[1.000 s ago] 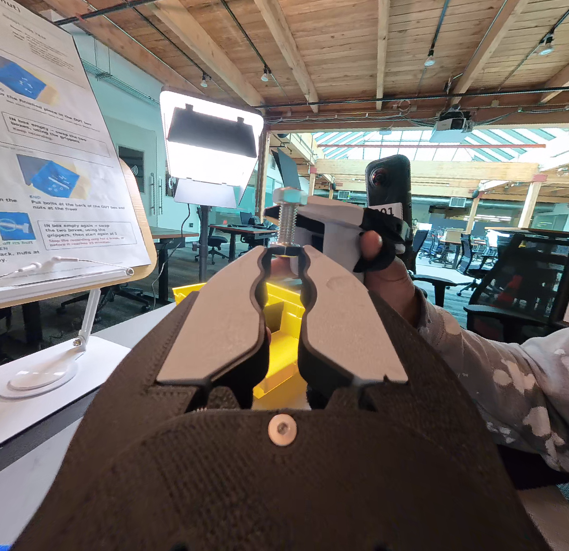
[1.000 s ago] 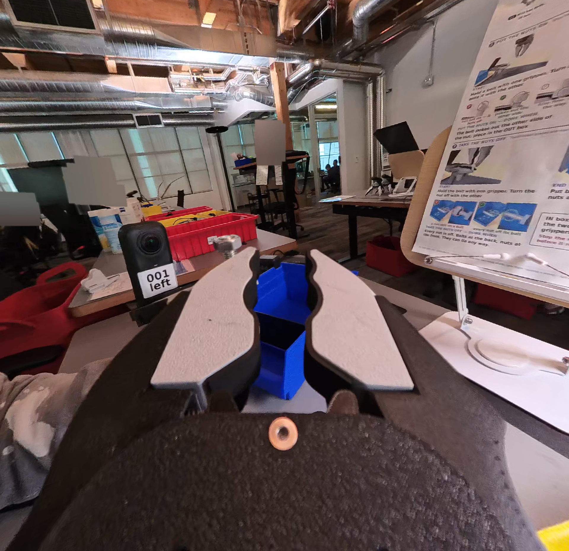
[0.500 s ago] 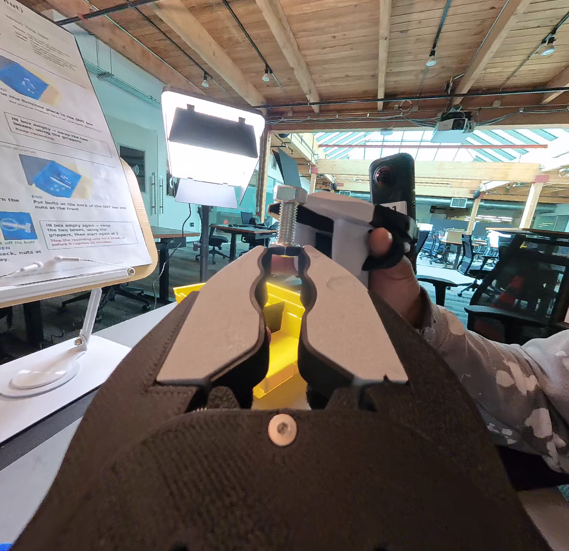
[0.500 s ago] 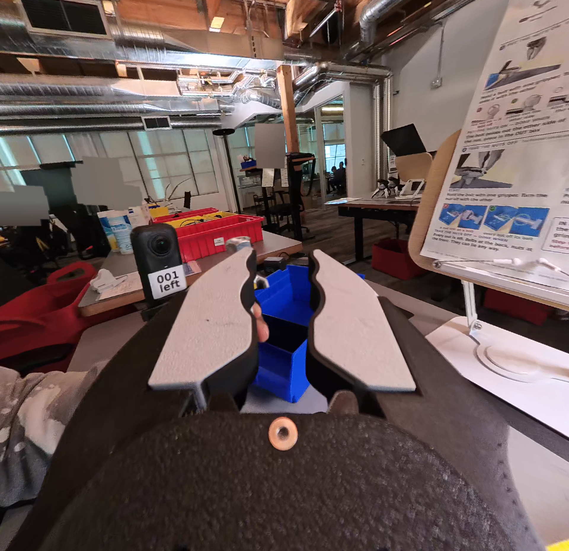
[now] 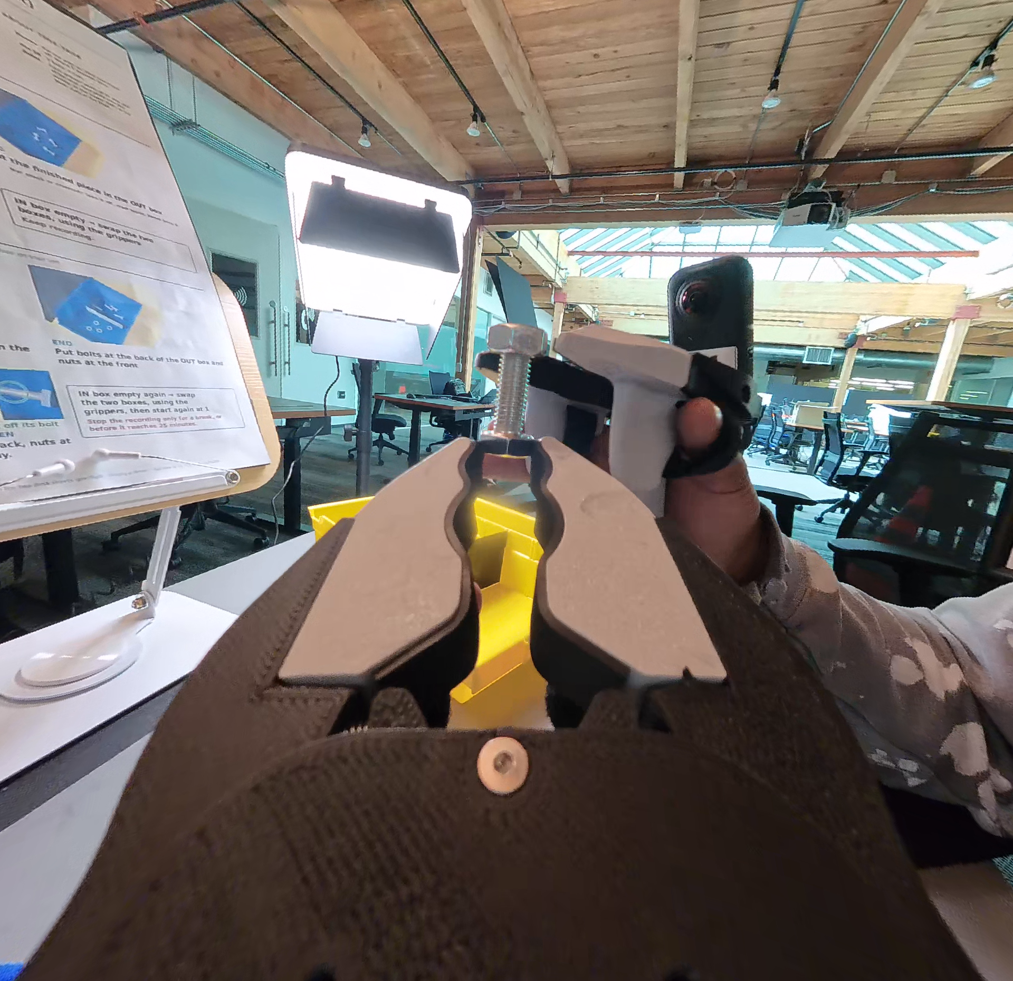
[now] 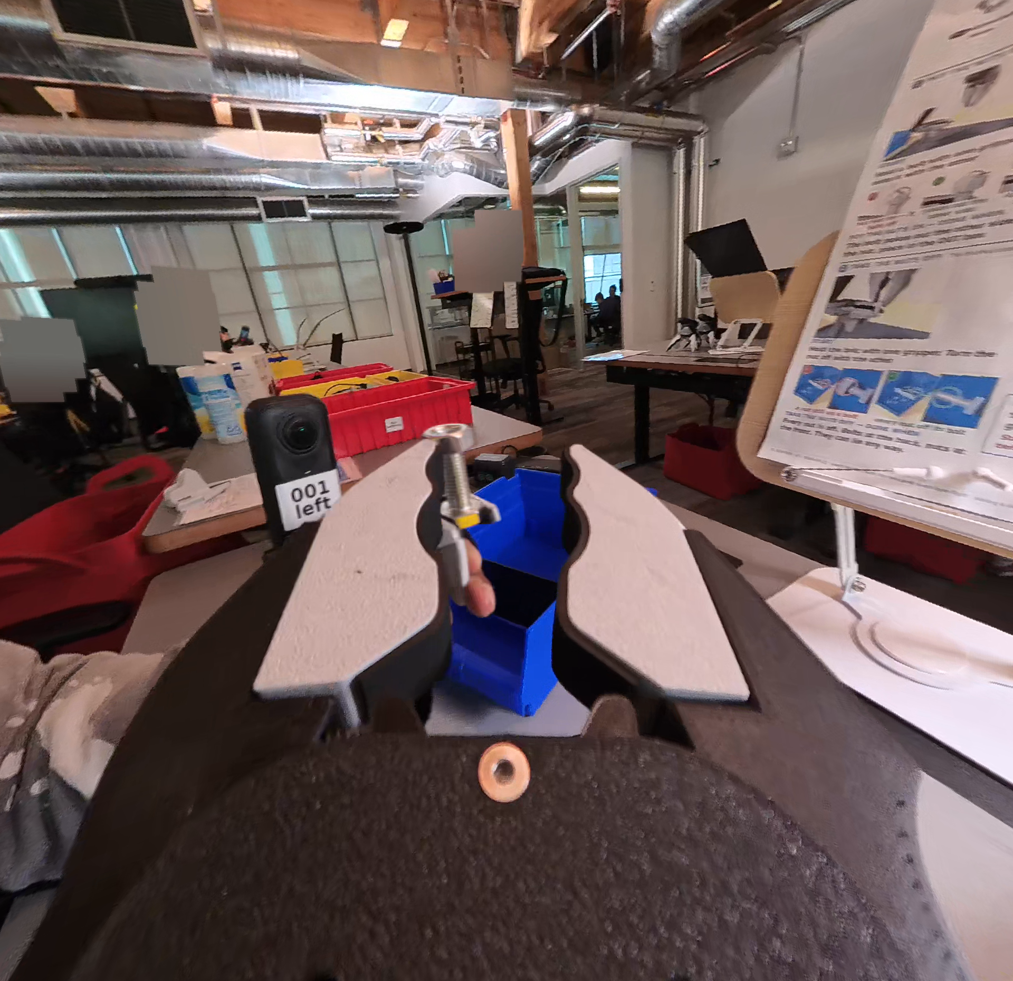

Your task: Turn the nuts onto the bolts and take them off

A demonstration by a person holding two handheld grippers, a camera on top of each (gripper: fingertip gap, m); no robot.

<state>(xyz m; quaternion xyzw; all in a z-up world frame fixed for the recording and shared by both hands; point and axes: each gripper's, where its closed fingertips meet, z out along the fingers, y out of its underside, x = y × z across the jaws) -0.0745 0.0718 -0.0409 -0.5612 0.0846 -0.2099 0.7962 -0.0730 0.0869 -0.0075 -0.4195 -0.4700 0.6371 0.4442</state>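
Note:
In the left wrist view my left gripper [image 5: 507, 450] is shut on a nut [image 5: 507, 437] at the lower end of a silver bolt [image 5: 512, 390]. The bolt stands upright with its hex head on top. The right gripper's fingers [image 5: 570, 378] reach in from the right and sit around the shaft just under the head. In the right wrist view my right gripper [image 6: 501, 456] is open. The bolt [image 6: 454, 475] stands between its fingers, close to the left one, with the nut [image 6: 467, 516] below it.
A yellow bin [image 5: 340, 516] sits on the table behind my left gripper and a blue bin [image 6: 510, 642] behind my right one. An instruction board on a white stand [image 5: 109, 297] stands beside them, and also shows in the right wrist view [image 6: 904, 308]. A person's sleeve [image 5: 904, 680] is at the right. Only a small space, under 4 cm, lies between the two pairs of fingers.
My right gripper has opened wider and swung towards the bolt, which now stands between its fingers instead of behind the left one. My left gripper has kept its hold and barely moved.

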